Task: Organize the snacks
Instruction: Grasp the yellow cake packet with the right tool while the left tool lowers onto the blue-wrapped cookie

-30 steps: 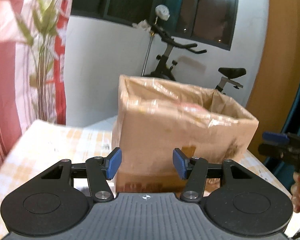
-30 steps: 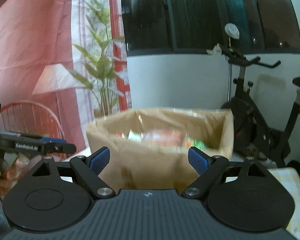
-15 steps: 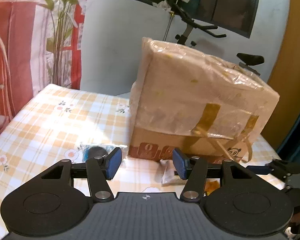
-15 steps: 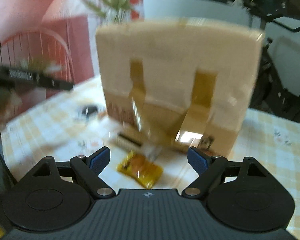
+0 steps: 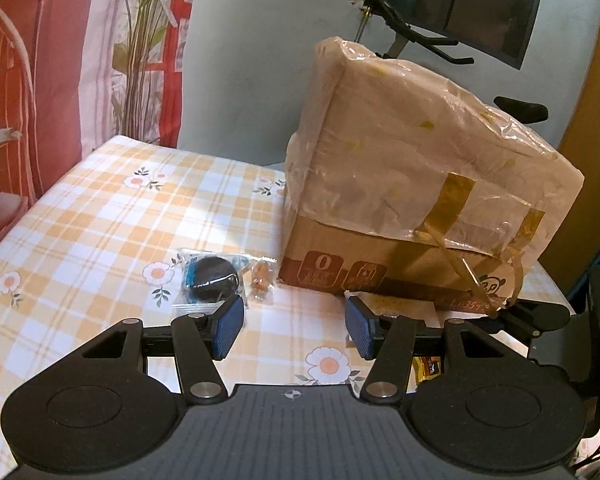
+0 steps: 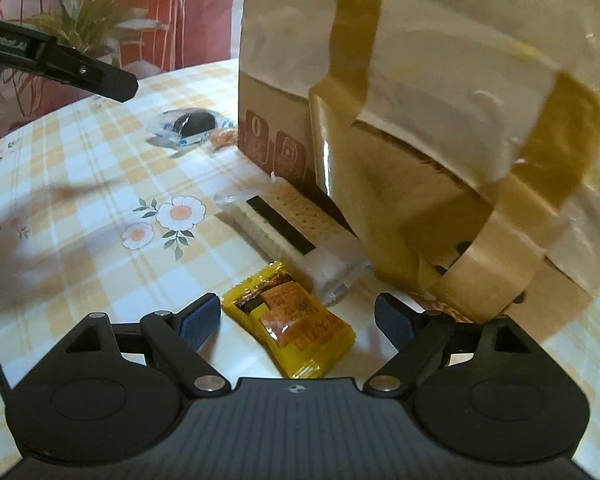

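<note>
A plastic-wrapped, taped cardboard box (image 5: 420,200) stands on the checked tablecloth (image 5: 100,220). By its left corner lie a dark round cookie in a clear packet (image 5: 210,280) and a small brown wrapped snack (image 5: 262,276). My left gripper (image 5: 294,330) hovers just in front of them, open, with nothing between its pads. In the right wrist view a yellow snack packet (image 6: 292,320) lies on the cloth between the fingers of my right gripper (image 6: 297,319), which is open, its pads apart from the packet. A clear cracker packet (image 6: 288,232) rests against the box (image 6: 420,100).
The left gripper's finger (image 6: 80,68) reaches in at the upper left of the right wrist view, above the cookie packet (image 6: 192,126). A plant (image 5: 140,40) and a red patterned curtain (image 5: 40,80) stand behind the table, and an exercise bike (image 5: 412,36) behind the box.
Both grippers came down from the level of the box's open top to the tablecloth and tipped downward. The right gripper now straddles the yellow packet. Neither jaw gap visibly changed.
</note>
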`<action>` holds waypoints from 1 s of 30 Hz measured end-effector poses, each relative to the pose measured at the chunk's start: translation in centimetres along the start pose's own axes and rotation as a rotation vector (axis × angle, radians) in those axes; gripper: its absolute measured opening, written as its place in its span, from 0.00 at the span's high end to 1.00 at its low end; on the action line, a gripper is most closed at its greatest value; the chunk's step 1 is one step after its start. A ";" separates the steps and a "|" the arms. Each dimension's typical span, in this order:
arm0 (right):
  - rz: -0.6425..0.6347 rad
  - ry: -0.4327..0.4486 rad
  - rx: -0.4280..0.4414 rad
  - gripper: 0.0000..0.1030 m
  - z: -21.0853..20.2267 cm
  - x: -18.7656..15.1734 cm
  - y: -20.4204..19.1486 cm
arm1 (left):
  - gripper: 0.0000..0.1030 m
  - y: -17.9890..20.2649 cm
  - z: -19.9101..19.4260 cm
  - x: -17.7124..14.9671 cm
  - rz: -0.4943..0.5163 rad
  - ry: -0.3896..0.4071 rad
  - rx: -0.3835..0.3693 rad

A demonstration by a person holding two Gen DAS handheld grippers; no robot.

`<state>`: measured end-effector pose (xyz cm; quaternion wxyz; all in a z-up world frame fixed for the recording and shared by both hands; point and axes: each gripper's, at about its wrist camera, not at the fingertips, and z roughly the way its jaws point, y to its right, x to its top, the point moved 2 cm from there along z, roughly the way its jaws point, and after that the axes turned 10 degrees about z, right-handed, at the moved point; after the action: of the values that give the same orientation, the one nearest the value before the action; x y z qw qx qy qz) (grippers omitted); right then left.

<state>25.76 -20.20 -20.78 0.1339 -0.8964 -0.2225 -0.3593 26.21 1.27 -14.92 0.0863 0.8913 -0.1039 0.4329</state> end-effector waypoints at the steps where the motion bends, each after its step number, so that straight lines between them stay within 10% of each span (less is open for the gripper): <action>1: 0.008 0.000 0.007 0.17 0.2 0.0 0.0 | 0.44 0.0 0.0 -0.1 -0.002 -0.001 0.000; 20: 0.102 -0.013 0.057 0.34 -1.0 -0.8 -1.6 | 0.44 0.7 0.5 -0.8 -0.005 -0.032 -0.020; 26: 0.222 0.067 0.070 0.65 -0.9 -1.0 -0.1 | 0.44 0.1 0.8 -1.2 -0.025 -0.049 -0.004; 30: 0.255 0.120 0.043 0.66 -1.6 -2.3 -0.3 | 0.44 -0.2 1.1 -1.3 -0.030 -0.055 0.005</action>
<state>23.21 -21.30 -21.29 0.2110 -0.8911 -0.1060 -0.3875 26.33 1.30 -16.62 0.0879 0.9046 -0.0917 0.4070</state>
